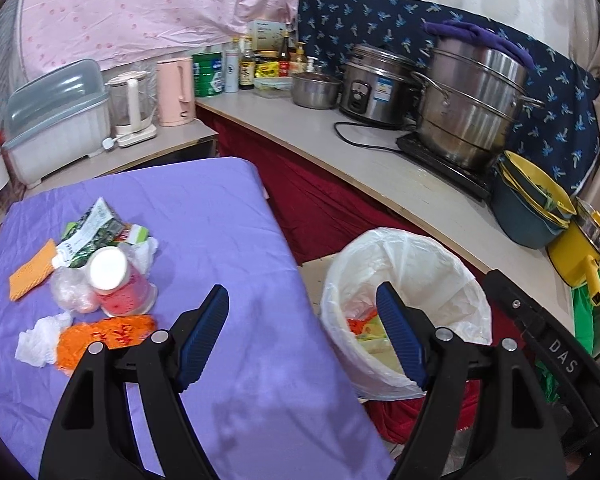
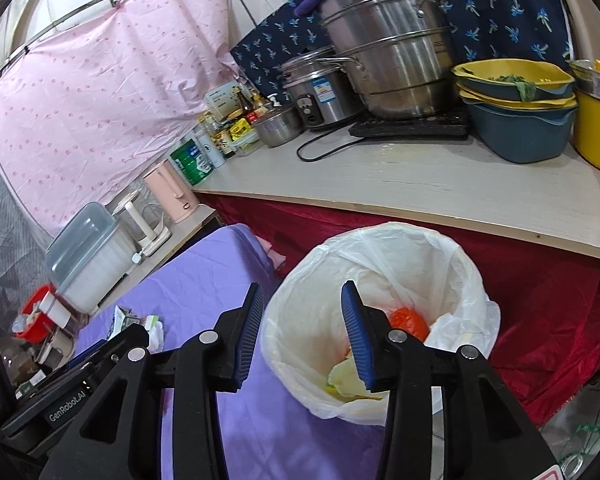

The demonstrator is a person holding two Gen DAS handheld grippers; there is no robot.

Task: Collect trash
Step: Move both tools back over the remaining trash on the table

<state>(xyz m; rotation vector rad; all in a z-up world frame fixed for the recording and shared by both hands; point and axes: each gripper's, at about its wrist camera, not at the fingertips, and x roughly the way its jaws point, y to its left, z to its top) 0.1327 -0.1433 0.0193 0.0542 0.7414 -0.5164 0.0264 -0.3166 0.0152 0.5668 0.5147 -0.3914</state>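
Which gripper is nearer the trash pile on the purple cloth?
Left. The left gripper, open and empty, hangs over the table edge just right of the trash pile. The right gripper, also open, sits farther right, over the lined bin.
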